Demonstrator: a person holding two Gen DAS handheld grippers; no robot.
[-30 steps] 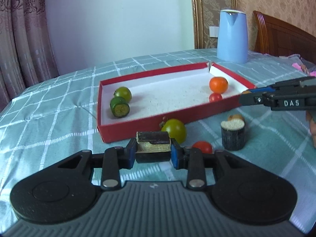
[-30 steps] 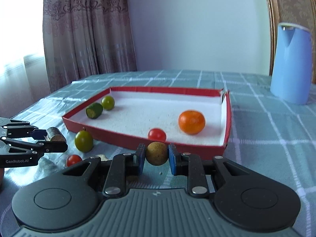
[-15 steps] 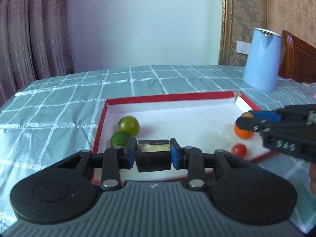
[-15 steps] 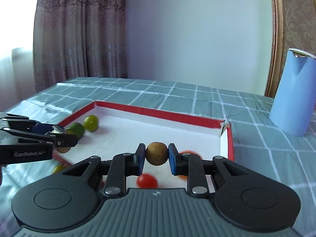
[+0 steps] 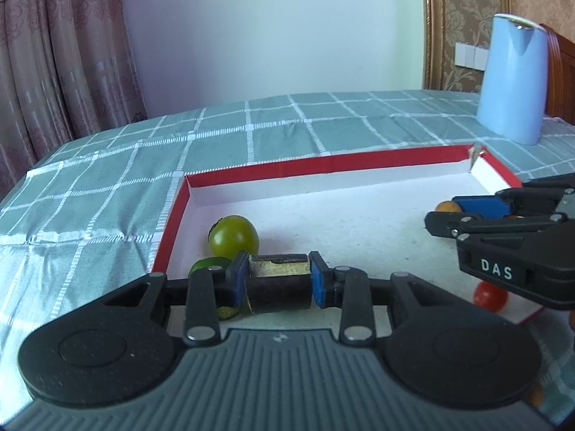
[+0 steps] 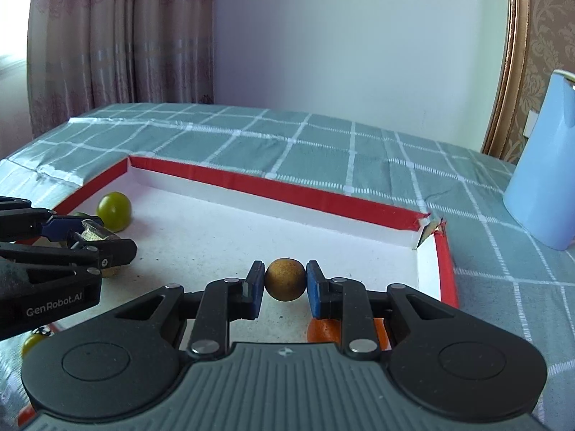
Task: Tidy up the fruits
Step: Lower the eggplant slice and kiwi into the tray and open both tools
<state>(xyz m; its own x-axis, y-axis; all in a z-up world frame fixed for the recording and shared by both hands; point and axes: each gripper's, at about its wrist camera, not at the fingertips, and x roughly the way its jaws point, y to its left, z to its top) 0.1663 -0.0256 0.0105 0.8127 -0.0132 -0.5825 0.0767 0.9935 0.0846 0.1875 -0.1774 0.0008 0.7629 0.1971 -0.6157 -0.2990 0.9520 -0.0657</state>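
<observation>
My left gripper is shut on a dark cylindrical piece with a pale cut top, held over the left part of the red box. A green round fruit and a green cut piece lie in the box just beyond it. My right gripper is shut on a small brown round fruit above the box's white floor. An orange shows under its right finger. A red cherry tomato lies under the right gripper in the left wrist view.
A light blue jug stands on the green checked tablecloth behind the box's right corner. A green fruit and a red fruit lie outside the box at the near left. Curtains hang at the left.
Both grippers have moved forward from in front of the box to above its inside, each still holding its piece. The loose fruits on the cloth are now behind the left gripper.
</observation>
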